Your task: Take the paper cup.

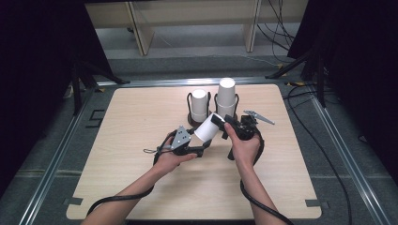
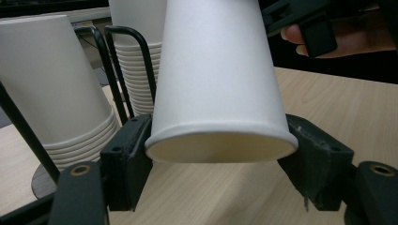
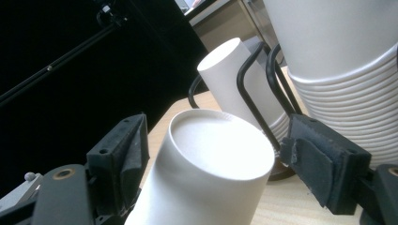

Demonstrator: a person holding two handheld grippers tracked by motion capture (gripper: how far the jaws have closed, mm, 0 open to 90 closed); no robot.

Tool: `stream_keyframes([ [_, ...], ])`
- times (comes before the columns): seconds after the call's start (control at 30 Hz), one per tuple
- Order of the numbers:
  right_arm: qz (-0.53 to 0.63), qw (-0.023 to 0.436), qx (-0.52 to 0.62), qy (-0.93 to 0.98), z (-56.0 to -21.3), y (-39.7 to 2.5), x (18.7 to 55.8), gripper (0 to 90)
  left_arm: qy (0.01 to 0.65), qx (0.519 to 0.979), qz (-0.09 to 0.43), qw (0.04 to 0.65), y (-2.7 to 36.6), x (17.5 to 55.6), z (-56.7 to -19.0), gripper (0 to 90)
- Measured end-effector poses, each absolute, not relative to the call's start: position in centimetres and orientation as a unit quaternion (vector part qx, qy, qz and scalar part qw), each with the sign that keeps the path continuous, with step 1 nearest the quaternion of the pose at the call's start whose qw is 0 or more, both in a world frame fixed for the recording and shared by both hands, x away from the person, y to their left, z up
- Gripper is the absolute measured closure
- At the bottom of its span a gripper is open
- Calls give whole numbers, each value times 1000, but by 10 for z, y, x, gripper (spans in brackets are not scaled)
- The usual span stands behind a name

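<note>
Both fingers (image 2: 126,164) around paper cup (image 2: 218,89)

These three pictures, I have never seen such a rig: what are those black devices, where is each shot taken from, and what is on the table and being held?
A person sits at a wooden table and holds a hand-operated two-jaw tool in each hand: the left gripper and the right gripper. The high view looks down from above the person. The other two pictures come from small cameras riding on each gripper, looking along its jaws.

On the table stand two stacks of upside-down white paper cups, a shorter stack and a taller stack, in a black wire holder.

One single paper cup lies tilted between the grippers. The left gripper's jaws sit at its open rim, the right's beside its closed base; whether either presses on it is unclear.
</note>
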State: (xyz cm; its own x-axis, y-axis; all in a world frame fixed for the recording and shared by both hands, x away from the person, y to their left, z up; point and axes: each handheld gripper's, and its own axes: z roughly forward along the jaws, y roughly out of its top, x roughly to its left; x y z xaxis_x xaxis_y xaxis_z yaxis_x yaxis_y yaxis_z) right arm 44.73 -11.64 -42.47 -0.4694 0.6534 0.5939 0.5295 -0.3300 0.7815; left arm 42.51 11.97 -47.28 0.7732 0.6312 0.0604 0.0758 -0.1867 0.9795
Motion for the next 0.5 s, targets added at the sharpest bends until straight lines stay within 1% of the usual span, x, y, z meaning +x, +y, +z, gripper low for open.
stream_keyframes([
  [0.13, 642, 64, 504, 575, -422, -118, 445, 207, 239, 741, 232, 584, 124, 424, -471, 286],
  [0.27, 647, 82, 488, 581, -421, -120, 444, 196, 240, 738, 224, 590, 127, 425, -472, 288],
  [0.4, 652, 84, 479, 581, -420, -122, 443, 187, 242, 744, 219, 584, 131, 423, -471, 291],
  [0.47, 654, 82, 476, 582, -420, -123, 442, 185, 239, 740, 216, 590, 131, 424, -472, 291],
  [0.5, 652, 86, 475, 584, -419, -124, 441, 185, 239, 746, 217, 582, 132, 423, -471, 290],
])
